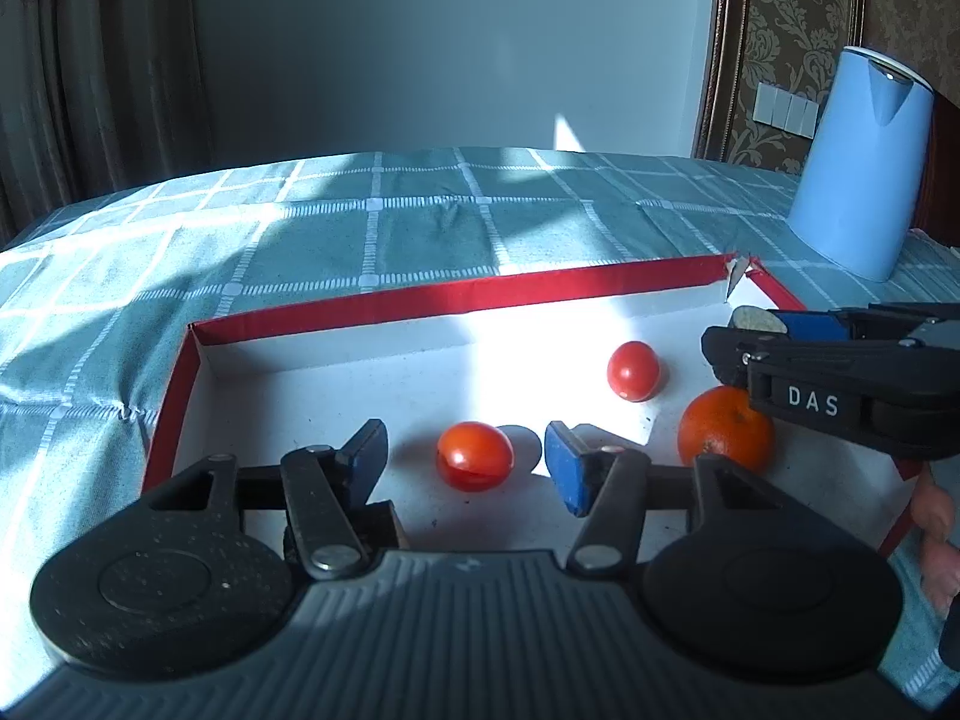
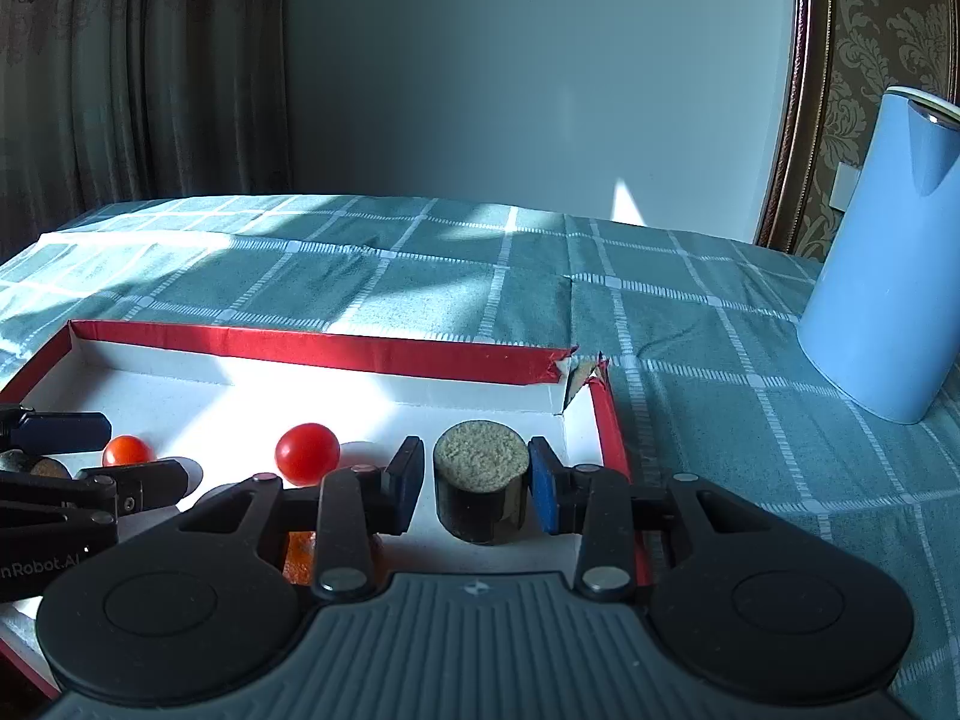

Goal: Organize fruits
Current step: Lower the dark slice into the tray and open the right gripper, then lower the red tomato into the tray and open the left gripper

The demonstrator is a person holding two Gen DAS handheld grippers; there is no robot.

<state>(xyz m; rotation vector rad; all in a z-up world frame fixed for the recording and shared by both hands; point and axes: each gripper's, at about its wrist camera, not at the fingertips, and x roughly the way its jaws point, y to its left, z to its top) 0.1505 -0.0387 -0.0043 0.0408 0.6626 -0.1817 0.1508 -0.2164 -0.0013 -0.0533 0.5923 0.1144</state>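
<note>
A red-rimmed white box (image 1: 420,300) lies on the checked cloth; it also shows in the right wrist view (image 2: 336,348). Inside lie two red tomatoes (image 1: 475,456) (image 1: 633,370) and an orange (image 1: 723,435). My left gripper (image 1: 465,465) is open, its blue pads either side of the near tomato without touching it. My right gripper (image 2: 474,483) holds a dark round piece with a tan cut top (image 2: 482,489) between its pads, over the box's right corner. In the right wrist view the tomatoes (image 2: 307,453) (image 2: 126,451) lie to its left.
A tall light-blue kettle (image 1: 852,162) stands on the cloth right of the box, also in the right wrist view (image 2: 888,258). The box's far right corner (image 2: 579,375) is torn. Curtains and a wall stand behind the table.
</note>
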